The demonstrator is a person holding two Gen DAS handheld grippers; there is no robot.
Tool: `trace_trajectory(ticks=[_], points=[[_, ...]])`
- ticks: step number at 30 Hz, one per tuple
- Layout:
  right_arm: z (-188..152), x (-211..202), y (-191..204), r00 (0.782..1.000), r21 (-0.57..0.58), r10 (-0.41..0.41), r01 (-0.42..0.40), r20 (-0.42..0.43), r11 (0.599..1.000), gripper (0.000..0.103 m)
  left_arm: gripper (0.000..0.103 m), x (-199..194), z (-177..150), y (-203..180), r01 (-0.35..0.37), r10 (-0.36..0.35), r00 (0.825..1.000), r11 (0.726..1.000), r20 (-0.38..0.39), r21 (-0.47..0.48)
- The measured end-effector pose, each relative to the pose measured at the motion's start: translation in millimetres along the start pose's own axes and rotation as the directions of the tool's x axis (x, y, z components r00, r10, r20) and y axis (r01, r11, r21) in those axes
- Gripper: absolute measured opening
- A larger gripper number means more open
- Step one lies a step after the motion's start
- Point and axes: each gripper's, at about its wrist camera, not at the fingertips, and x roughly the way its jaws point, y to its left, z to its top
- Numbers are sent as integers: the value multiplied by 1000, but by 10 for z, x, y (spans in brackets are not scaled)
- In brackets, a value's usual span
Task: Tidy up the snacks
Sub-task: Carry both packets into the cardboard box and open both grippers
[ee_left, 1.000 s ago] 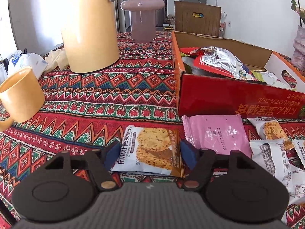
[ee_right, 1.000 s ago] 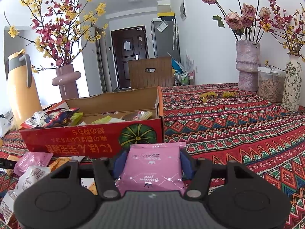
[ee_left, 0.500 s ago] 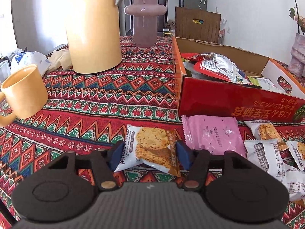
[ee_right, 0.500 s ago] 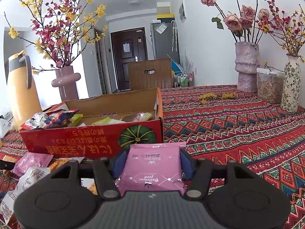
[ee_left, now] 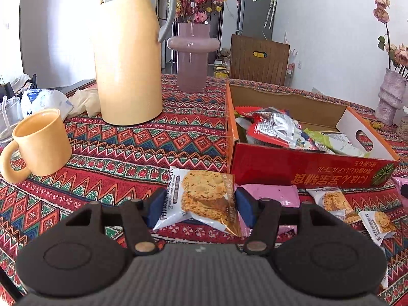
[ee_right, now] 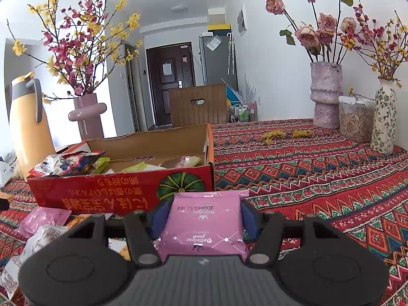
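My left gripper [ee_left: 200,205] is shut on a cookie packet [ee_left: 202,200], lifted a little off the patterned tablecloth [ee_left: 142,148]. A red cardboard box [ee_left: 306,173] with several snack packs inside stands just beyond, to the right. A pink packet [ee_left: 270,195] and small cookie packets [ee_left: 331,200] lie in front of the box. In the right wrist view my right gripper [ee_right: 204,219] is shut on a pink snack packet [ee_right: 204,225], held in front of the same red box [ee_right: 114,191]. More loose packets [ee_right: 43,219] lie at the lower left.
A yellow mug [ee_left: 40,142] and a tall yellow thermos [ee_left: 127,63] stand left of the box, a mauve vase [ee_left: 192,58] behind. On the right side stand a flower vase [ee_right: 326,94], a clear jar [ee_right: 355,119] and a patterned vase [ee_right: 385,119].
The left jaws closed on the cookie packet and raised it off the cloth; the view tilted up. The right gripper with its pink packet has stayed still.
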Motion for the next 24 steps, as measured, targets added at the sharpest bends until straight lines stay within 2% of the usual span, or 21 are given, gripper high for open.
trace_trajectory(ticks=[10, 24], points=[[224, -185, 94, 996, -31, 27, -24, 88, 999, 60, 61, -154, 271, -216, 52, -55, 994, 998, 94, 26], [674, 136, 315, 986, -62, 71, -62, 151, 996, 60, 61, 22, 716, -665, 101, -109, 980, 993, 165, 56]])
